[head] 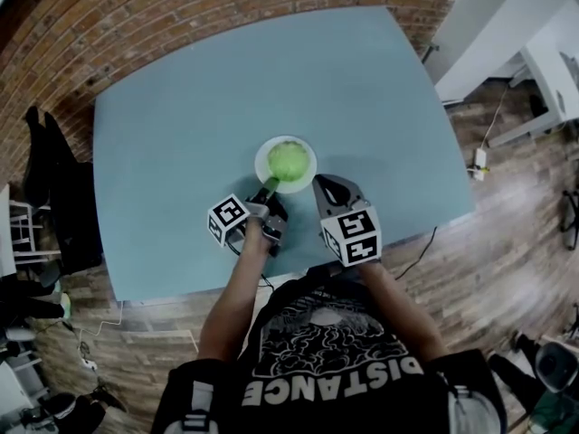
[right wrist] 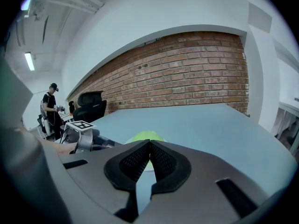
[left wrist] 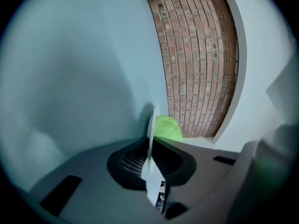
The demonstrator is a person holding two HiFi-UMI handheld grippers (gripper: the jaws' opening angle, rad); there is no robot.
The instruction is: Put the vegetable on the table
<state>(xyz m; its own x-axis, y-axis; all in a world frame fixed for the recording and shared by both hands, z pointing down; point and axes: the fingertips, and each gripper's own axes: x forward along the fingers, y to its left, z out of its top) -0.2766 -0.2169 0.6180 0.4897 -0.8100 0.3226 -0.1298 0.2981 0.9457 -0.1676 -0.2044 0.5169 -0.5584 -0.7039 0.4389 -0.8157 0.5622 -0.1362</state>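
Green leafy vegetable (head: 288, 160) sits on the white plate (head: 311, 166), probably light, soft and crushable, so I'd pinch it gently across its top; my left gripper (head: 270, 189) clamps the plate's near rim, right gripper (head: 320, 183) closed, empty, just beside the plate.

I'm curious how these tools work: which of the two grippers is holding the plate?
The left gripper: its jaws clamp the plate. The right gripper is shut on nothing, beside it.
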